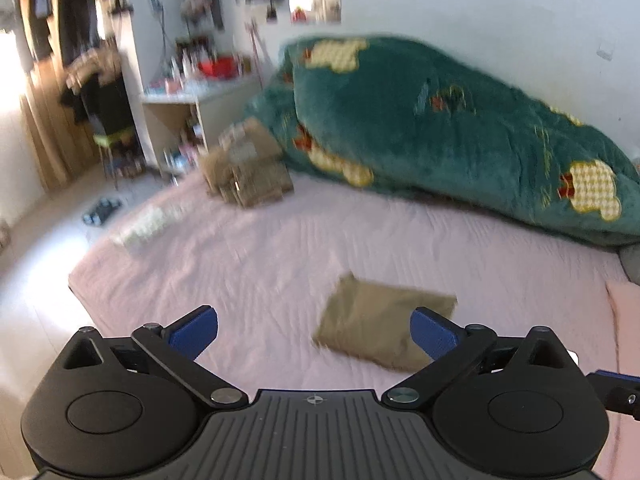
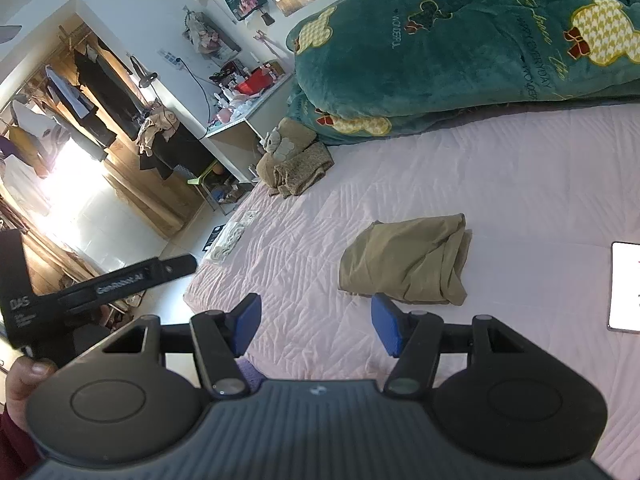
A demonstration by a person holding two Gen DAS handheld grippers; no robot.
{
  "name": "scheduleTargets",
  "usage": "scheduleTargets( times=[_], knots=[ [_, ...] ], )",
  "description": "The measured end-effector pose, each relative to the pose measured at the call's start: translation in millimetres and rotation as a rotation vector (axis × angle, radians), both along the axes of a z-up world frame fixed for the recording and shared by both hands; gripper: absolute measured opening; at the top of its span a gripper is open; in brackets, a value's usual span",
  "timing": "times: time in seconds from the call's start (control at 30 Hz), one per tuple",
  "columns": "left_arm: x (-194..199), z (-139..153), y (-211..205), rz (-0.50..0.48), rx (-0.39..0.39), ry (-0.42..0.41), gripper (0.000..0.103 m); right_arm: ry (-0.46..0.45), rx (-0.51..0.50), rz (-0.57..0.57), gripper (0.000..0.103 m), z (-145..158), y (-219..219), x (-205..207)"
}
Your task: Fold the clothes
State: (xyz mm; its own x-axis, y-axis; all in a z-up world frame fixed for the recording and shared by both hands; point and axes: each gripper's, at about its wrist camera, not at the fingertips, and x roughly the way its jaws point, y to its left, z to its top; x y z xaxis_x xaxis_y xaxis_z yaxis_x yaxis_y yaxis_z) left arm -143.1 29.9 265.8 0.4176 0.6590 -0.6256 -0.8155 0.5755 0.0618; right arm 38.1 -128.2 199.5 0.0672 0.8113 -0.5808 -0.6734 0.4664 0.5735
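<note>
The folded khaki garment lies on the pink bed, just ahead and slightly right of both wide-open, empty left tongs and half-open, empty right tongs, its long axis crosswise

Blurred, cropped and unreadable parts

Left wrist view is motion-blurred: items on the shelf beside the green blanket cannot be told. The white device is cut off.
</note>
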Motion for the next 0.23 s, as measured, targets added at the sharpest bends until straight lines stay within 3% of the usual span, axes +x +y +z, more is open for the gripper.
scheduleTargets(
  times=[0.23],
  knots=[
    [5, 16, -10, 0.025, 0.087, -0.061, 0.103, 0.001, 0.003, 0.000, 0.061, 0, -4, -1]
  ],
)
